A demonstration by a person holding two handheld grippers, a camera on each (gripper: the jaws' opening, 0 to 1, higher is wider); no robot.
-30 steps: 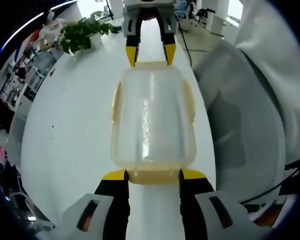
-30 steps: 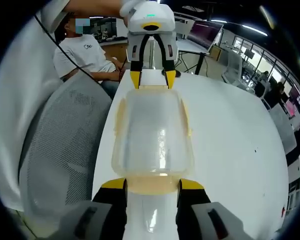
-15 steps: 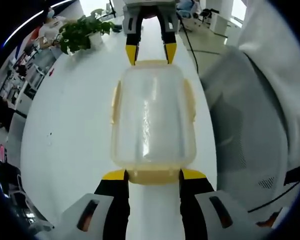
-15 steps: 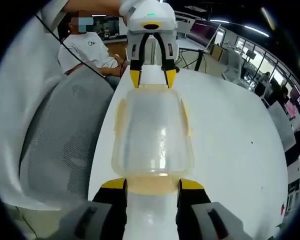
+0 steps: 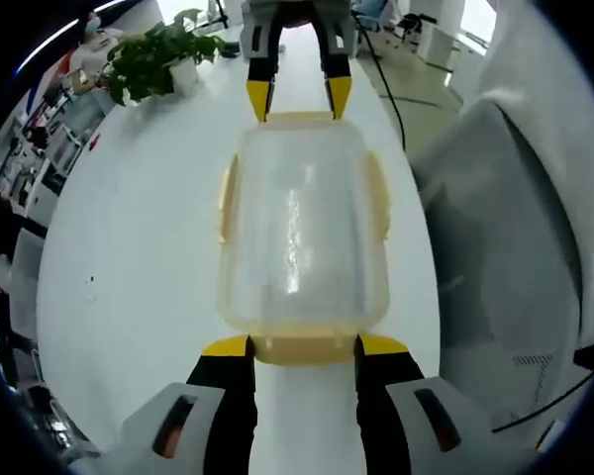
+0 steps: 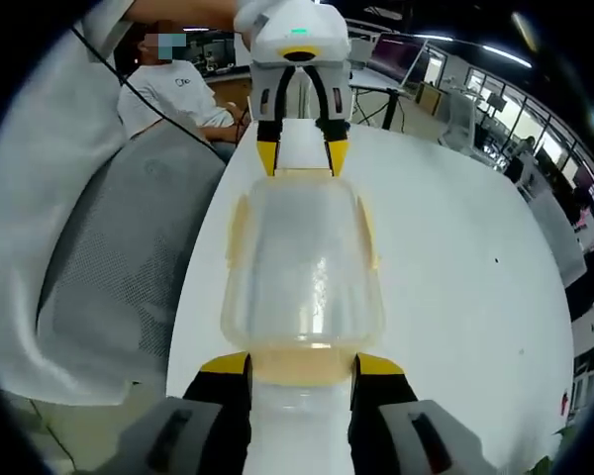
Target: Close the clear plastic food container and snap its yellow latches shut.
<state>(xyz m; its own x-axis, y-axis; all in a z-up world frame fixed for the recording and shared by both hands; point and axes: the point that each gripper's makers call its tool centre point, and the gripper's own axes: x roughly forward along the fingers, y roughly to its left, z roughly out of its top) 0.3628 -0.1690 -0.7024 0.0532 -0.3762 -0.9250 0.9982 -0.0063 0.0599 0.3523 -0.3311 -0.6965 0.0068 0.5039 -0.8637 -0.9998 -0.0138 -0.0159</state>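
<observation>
**Container held end to end between your two grippers**

Taking the left gripper view from its left side across: a potted plant [image 5: 156,61] stands on the white table [image 5: 129,247], well apart from the container and beyond its far left corner. The clear plastic food container [image 5: 302,233] lies on the table with its lid on, running lengthwise away from you. A yellow side latch [image 5: 227,198] sits on its left long side and another [image 5: 378,195] on its right. Your left gripper [image 5: 303,344] has its jaws spread to about the width of the near yellow end latch [image 5: 303,347], one yellow tip at each corner of it; you are bracketing that latch, and whether the tips press on it cannot be told. At the far end of the container, your right gripper [image 5: 297,96] meets the opposite end latch the same way. To the right of the container a grey mesh office chair [image 5: 505,257] stands just off the table edge.

In the right gripper view, the chair [image 6: 109,257] lies left of the container [image 6: 302,267], with a seated person [image 6: 173,94] beyond it. Your right gripper [image 6: 302,364] is spread across the near end latch [image 6: 302,364], tips at its corners. The left gripper [image 6: 300,156] stands at the far end, and bare table [image 6: 455,267] lies to the right.
</observation>
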